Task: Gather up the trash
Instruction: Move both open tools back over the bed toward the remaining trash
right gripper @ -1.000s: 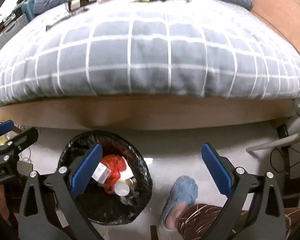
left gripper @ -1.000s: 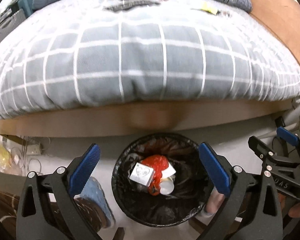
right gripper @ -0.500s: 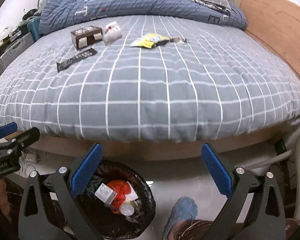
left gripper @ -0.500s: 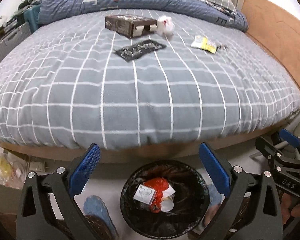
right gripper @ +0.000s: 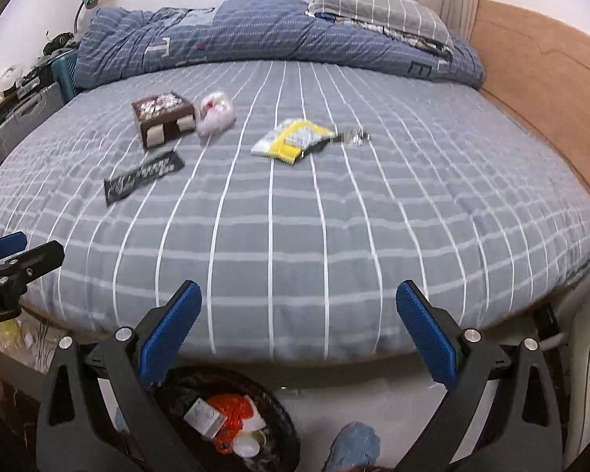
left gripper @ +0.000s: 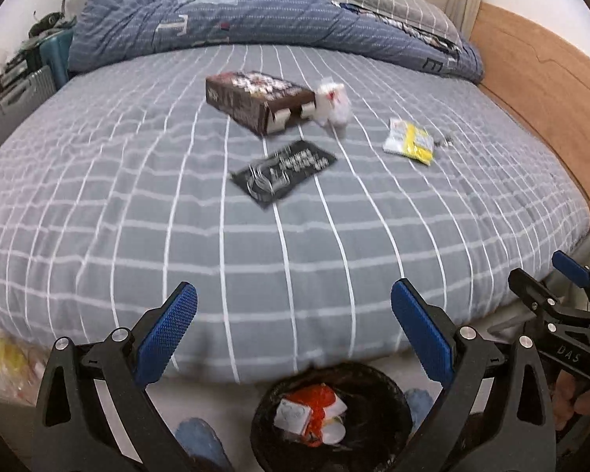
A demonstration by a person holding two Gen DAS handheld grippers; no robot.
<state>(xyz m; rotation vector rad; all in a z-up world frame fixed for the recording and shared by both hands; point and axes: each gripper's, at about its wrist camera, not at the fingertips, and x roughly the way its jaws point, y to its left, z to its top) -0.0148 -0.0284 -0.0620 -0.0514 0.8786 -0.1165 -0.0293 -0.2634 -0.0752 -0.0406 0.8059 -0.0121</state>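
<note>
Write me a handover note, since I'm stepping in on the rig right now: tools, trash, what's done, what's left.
Left tool: open, empty, above the bin.
Right tool: open, empty, beside it.
Bin on the floor at the bed's foot already holds a red bag, a small white box and a cup.
On the bed remain: brown box, white crumpled bag touching it, black flat packet, yellow packet, small shiny wrapper.
Left: bin those five.
</note>
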